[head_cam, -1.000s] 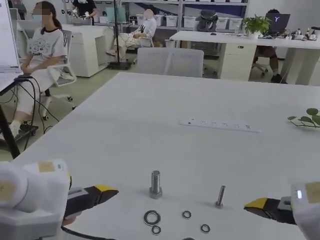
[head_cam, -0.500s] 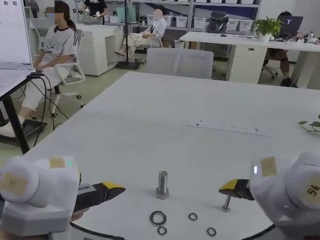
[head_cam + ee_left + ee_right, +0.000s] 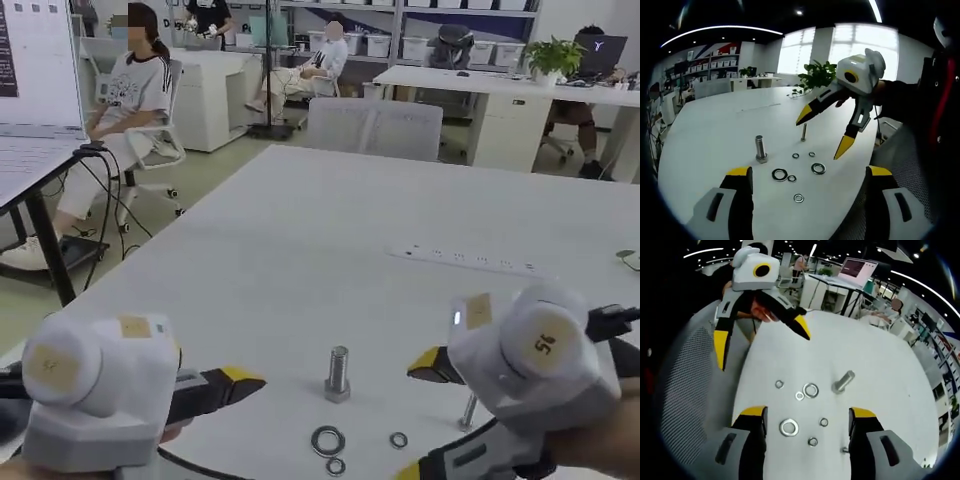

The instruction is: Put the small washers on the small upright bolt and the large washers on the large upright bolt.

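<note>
Left gripper (image 3: pixel 808 171) and right gripper (image 3: pixel 807 412) gaped empty above the table's (image 3: pixel 300 250) near edge, so pinching a first washer (image 3: pixel 789 427) seemed next.

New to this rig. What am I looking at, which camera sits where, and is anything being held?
No robot: a person holds yellow-tipped tongs in each hand. The head view is a headset camera looking down at the white table. Each round picture is a fisheye camera on one tool, with its own jaws at the bottom; the left gripper view also catches the right tongs, the right gripper view the left tongs. A large bolt and a small bolt stand upright on the table, beside six loose washers, two large, four small. Both tongs are open, holding nothing.
</note>
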A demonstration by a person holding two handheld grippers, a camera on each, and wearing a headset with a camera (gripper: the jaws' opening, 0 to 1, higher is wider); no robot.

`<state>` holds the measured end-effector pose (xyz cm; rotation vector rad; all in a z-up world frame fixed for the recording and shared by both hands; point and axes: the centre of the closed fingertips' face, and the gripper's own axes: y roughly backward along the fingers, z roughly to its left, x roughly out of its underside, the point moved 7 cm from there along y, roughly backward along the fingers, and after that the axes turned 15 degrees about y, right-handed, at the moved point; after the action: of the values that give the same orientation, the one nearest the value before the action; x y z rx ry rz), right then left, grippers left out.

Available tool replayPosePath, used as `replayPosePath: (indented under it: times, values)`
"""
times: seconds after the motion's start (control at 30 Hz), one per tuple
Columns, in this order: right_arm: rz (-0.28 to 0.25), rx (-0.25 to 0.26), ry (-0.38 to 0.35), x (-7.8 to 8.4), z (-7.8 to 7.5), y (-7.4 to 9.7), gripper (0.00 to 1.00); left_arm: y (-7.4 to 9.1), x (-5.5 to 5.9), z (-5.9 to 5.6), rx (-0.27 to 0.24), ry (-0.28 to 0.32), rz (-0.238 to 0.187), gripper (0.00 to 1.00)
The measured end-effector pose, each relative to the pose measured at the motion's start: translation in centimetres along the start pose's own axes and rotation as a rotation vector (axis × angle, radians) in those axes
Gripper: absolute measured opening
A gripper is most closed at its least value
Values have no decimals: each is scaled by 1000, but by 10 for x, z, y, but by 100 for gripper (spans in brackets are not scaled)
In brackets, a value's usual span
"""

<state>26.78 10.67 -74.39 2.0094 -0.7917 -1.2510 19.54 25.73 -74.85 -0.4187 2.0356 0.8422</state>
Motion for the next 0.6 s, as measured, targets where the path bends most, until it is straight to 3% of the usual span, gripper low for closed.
replayPosePath:
  times: [0.6]
  values:
    - [33, -65, 2, -15, -11, -39, 55, 1, 2, -1, -4, 2, -1, 92]
